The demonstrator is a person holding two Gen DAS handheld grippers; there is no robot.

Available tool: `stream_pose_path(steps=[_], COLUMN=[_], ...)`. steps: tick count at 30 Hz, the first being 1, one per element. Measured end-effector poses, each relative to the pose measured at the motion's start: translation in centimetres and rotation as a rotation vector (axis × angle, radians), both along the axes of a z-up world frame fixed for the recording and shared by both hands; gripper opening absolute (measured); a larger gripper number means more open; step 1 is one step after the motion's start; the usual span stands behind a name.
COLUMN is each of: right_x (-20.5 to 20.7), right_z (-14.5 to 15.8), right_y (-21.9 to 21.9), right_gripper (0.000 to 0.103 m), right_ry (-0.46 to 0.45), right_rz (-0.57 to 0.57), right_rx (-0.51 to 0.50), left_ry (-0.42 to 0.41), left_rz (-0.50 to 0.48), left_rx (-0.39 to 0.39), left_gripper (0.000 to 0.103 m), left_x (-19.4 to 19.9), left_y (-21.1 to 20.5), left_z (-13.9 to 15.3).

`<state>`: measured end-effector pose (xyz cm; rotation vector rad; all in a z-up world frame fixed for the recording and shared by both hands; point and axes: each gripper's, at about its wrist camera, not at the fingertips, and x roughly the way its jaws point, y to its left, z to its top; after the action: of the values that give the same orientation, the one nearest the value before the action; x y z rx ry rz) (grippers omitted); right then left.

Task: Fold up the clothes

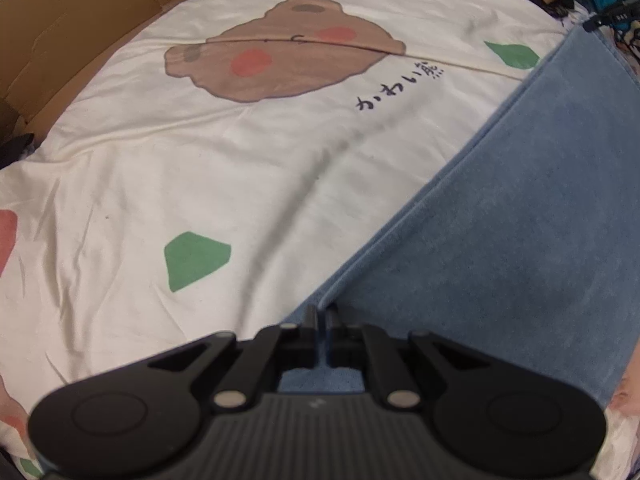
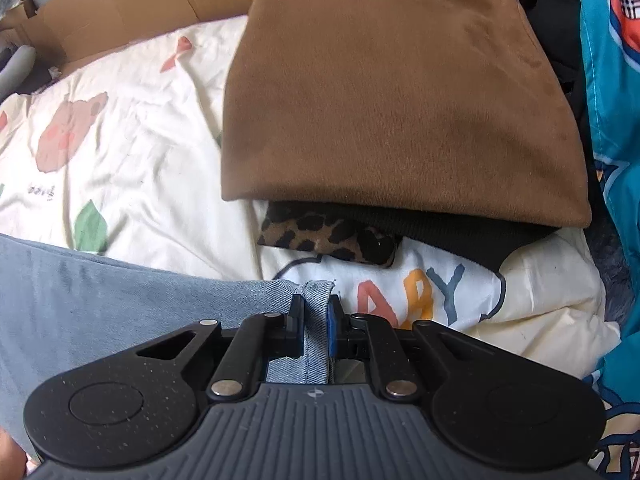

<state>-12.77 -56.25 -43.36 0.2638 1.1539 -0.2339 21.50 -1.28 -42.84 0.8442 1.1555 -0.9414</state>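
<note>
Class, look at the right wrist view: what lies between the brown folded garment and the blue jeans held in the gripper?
In the right wrist view, a leopard-print cloth and black fabric lie between the brown garment and the jeans, on the printed bedsheet.

Cream cartoon-bear bedsheet (image 1: 240, 184), brown cardboard (image 1: 80, 20), teal printed quilt (image 2: 616, 120)

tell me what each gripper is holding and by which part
Both hold the blue denim garment: the right gripper clamps a stitched hem edge, the left gripper pinches the folded edge at its corner.

Home bedroom: cartoon-bear bedsheet (image 1: 240, 160), folded clothes pile (image 2: 392, 92), cardboard box (image 1: 80, 12).
</note>
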Motion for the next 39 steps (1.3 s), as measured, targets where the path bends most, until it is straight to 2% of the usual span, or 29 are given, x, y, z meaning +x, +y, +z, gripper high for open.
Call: stream_pose_path(steps=[10, 13, 14, 17, 19, 21, 27, 32, 39], right_x=[0.7, 0.8, 0.8, 0.6, 0.6, 1.1, 3.8, 6.1, 8.8], right_z=[-2.4, -1.6, -1.2, 0.5, 1.7, 2.6, 2.8, 1.9, 1.1], right_y=[0.4, 0.5, 0.5, 1.0, 1.6, 2.5, 5.2, 8.0, 11.2], right_gripper=[0.010, 0.015, 0.017, 0.021, 0.022, 0.030, 0.034, 0.034, 0.034], right_ry=[0.029, 0.033, 0.033, -0.002, -0.033, -0.061, -0.082, -0.076, -0.046], right_rz=[-0.031, -0.049, -0.055, -0.040, -0.017, 0.020, 0.158, 0.293, 0.517], right_rx=[-0.018, -0.031, -0.038, -0.073, -0.073, -0.063, 0.032, 0.102, 0.170], left_ry=[0.055, 0.045, 0.036, 0.010, 0.000, 0.002, 0.029, 0.084, 0.184], left_rz=[0.053, 0.065, 0.065, 0.065, 0.071, 0.065, -0.003, -0.081, -0.138], left_rx=[-0.007, -0.008, -0.007, -0.006, -0.049, -0.082, -0.140, -0.192, -0.263], left_gripper=[0.004, 0.005, 0.008, 0.009, 0.010, 0.012, 0.014, 0.031, 0.030], left_x=[1.6, 1.4, 1.3, 0.8, 0.6, 0.4, -0.5, -1.9, -3.1], left_y=[0.0, 0.0, -0.1, -0.3, -0.6, -1.2, -4.5, -8.3, -12.1], left_z=[-2.4, -1.9, -1.7, -1.0, -0.1, 0.6, 0.7, 0.5, -0.8])
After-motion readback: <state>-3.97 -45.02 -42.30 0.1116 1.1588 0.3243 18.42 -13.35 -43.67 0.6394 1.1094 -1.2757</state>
